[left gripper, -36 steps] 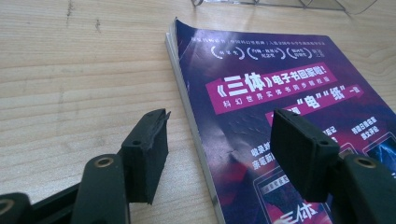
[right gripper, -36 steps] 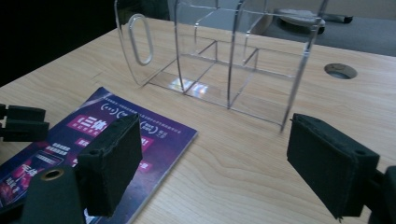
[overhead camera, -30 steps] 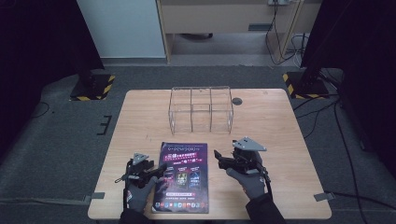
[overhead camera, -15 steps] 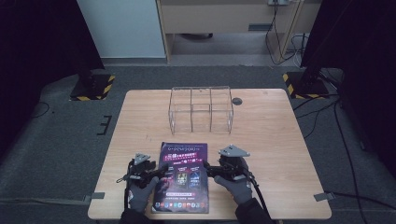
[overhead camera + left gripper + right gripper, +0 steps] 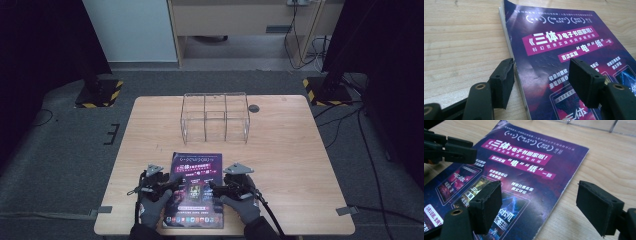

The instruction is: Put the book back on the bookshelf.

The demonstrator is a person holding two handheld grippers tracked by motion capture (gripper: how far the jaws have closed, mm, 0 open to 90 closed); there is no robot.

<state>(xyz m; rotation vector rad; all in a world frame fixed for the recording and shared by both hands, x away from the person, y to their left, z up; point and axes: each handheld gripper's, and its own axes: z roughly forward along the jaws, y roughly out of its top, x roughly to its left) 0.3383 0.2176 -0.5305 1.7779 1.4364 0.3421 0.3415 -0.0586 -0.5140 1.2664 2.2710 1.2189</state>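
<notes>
A purple magazine (image 5: 195, 186) with white and pink print lies flat near the wooden table's front edge. My left gripper (image 5: 172, 183) sits low at its left edge, open; in the left gripper view (image 5: 542, 72) one jaw is over bare wood and the other over the cover (image 5: 564, 30). At the magazine's right edge my right gripper (image 5: 214, 186) is also open. In the right gripper view (image 5: 540, 195) its jaws straddle that edge of the cover (image 5: 524, 167), and the left gripper's fingers (image 5: 461, 152) show beyond. Nothing is held.
A clear, compartmented acrylic box (image 5: 215, 118) stands at the table's back middle, with a round cable hole (image 5: 254, 108) to its right. Bare wood (image 5: 300, 160) stretches on both sides of the magazine. Stand bases with yellow-black stripes (image 5: 100, 95) rest on the floor behind.
My right gripper has come down and leftward from beside the magazine onto its right edge. The left gripper has barely shifted, and the magazine has not moved.
</notes>
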